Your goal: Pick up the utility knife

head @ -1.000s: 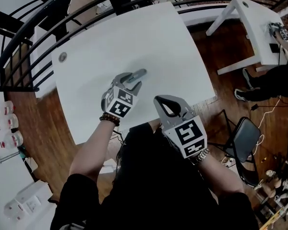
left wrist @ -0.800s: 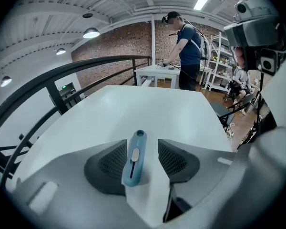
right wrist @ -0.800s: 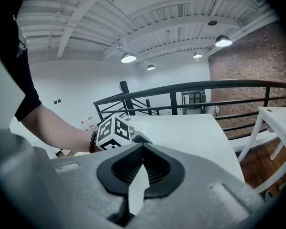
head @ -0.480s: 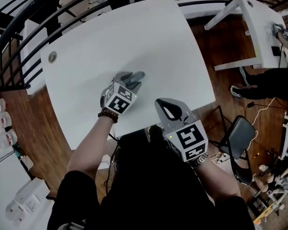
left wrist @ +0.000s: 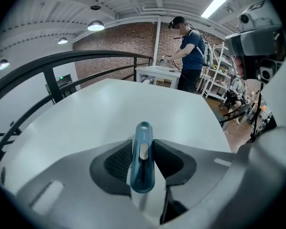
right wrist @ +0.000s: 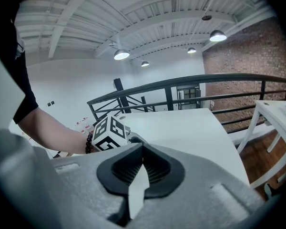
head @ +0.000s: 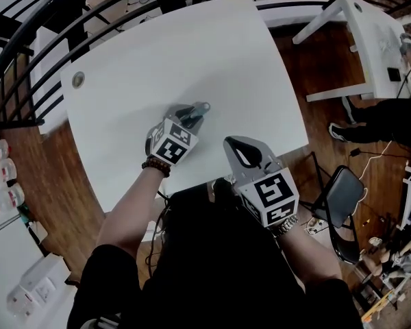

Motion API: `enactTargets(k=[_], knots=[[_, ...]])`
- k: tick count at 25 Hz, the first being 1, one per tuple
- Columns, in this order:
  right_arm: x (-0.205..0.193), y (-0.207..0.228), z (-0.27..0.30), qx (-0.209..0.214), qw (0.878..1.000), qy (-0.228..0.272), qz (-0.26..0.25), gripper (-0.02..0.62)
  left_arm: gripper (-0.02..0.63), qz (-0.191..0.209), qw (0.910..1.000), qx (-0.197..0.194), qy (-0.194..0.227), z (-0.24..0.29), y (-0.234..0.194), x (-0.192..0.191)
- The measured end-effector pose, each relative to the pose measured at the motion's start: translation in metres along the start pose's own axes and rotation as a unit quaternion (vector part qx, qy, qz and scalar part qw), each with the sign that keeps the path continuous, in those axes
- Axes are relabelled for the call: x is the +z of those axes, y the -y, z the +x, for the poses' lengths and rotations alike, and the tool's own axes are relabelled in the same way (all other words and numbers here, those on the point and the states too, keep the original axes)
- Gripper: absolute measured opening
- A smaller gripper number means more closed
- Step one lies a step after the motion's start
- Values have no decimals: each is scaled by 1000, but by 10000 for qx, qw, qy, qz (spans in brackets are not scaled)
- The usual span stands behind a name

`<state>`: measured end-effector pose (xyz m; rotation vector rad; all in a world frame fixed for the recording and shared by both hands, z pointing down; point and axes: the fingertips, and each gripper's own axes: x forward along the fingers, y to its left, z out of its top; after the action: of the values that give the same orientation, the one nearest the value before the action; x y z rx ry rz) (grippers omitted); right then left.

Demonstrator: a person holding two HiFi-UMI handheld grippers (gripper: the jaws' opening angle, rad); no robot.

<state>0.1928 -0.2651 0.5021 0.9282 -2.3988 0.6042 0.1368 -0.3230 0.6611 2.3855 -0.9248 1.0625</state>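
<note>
**Q:** What is hidden on the utility knife (left wrist: 143,159)?

**A:** Its lower end drops behind your left gripper (left wrist: 143,147). Cannot tell whether it touches the tabletop (head: 192,53).

**Q:** Look and place?

**A:** Slim teal-blue handle, pale slider, hole at the rounded tip. It stands between your left gripper's closing jaws, pads against its sides. Your right gripper (right wrist: 142,149) is pressed together, empty.

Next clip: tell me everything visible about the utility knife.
The knife is a slim teal body, plastic by its look, with a pale slider on top and a small hole at its rounded far end. No blade shows. It lies lengthwise between the closing jaws of the left gripper, whose black ribbed pads are against both its sides. In the head view its end pokes past the jaws over the white table; whether it rests there cannot be told.
</note>
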Motion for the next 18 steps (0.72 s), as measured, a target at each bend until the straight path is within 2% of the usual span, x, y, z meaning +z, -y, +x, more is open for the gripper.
enactTargets(k=[8,18], knots=[[14,-3,-18,-27,9994,331,-135,-8,160,40,9977,327,596,-56,19,38],[40,-7,-56,-229,9952,904,-294,-8,160,46,9902,592,1267,-125,45,95]])
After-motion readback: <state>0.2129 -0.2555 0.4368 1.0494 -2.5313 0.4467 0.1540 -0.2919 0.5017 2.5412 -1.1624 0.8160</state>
